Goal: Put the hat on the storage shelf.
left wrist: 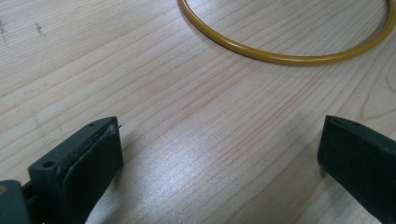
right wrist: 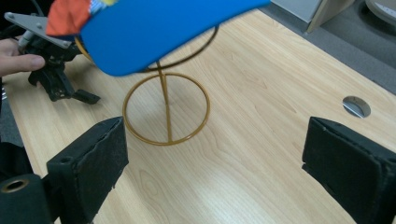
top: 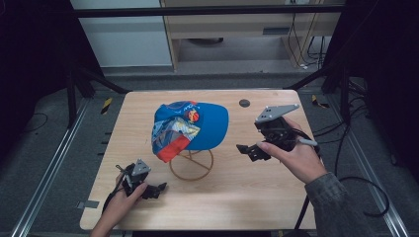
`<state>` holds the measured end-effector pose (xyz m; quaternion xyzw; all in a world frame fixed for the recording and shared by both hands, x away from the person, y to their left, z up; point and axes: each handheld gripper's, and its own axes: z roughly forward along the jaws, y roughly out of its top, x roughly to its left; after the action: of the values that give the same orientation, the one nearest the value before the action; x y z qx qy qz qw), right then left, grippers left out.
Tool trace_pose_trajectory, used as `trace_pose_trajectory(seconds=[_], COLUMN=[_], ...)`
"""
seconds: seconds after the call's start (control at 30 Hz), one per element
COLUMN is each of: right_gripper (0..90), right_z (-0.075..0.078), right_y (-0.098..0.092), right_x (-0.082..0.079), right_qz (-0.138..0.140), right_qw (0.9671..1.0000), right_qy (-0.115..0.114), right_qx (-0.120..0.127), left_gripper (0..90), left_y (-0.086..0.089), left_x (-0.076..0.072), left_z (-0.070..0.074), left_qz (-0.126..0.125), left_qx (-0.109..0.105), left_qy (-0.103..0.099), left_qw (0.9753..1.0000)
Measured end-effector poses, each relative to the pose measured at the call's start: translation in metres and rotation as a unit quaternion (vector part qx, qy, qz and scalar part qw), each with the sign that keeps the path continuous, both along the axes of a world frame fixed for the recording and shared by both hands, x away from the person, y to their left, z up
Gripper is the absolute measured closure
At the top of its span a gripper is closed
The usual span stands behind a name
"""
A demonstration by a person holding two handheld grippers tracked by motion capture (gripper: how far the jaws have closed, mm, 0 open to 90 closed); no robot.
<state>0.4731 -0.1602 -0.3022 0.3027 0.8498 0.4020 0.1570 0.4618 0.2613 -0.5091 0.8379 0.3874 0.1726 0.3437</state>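
Counter: pale wood [top: 257, 197], dim lab behind, cable hole [top: 244, 103] at far edge.
Left tongs [top: 159, 189]: nearest, low at front left, jaws spread wide, holding nothing.
Right tongs [top: 247, 149]: right of stand, jaws apart, empty.
Stand [top: 191, 165]: gold wire ring base, mid-counter.
Cap [top: 190, 126]: blue, patterned panels, perched on stand.
Handling: judged light, soft crown, stiffer brim; grip brim edge.
Markings: round badge on the front; no writing legible.
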Motion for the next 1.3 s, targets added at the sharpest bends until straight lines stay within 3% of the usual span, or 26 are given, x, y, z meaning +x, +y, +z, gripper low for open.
trace_pose_trajectory(seconds=[0.2,0.3,0.7,1.3], right_gripper=[8.9,14.5,12.3,13.1], right_z=[-0.015,-0.024,-0.054,-0.117], right_y=[-0.009,-0.012,-0.023,-0.039], right_x=[0.0,-0.001,-0.002,0.003], right_qz=[-0.008,-0.016,-0.032,-0.059], right_qw=[0.9999,0.9998,0.9991,0.9972], right_qy=[0.006,0.006,-0.006,0.018], right_qx=[0.002,-0.007,-0.027,-0.043], left_gripper=[0.0,0.0,0.0,0.0], left_y=[0.0,0.0,0.0,0.0], left_x=[0.0,0.0,0.0,0.0], left_z=[0.0,0.0,0.0,0.0], left_qz=[0.0,0.0,0.0,0.001], left_qx=[0.0,0.0,0.0,0.001], left_qy=[0.0,0.0,0.0,0.0], left_qw=[1.0,1.0,1.0,1.0])
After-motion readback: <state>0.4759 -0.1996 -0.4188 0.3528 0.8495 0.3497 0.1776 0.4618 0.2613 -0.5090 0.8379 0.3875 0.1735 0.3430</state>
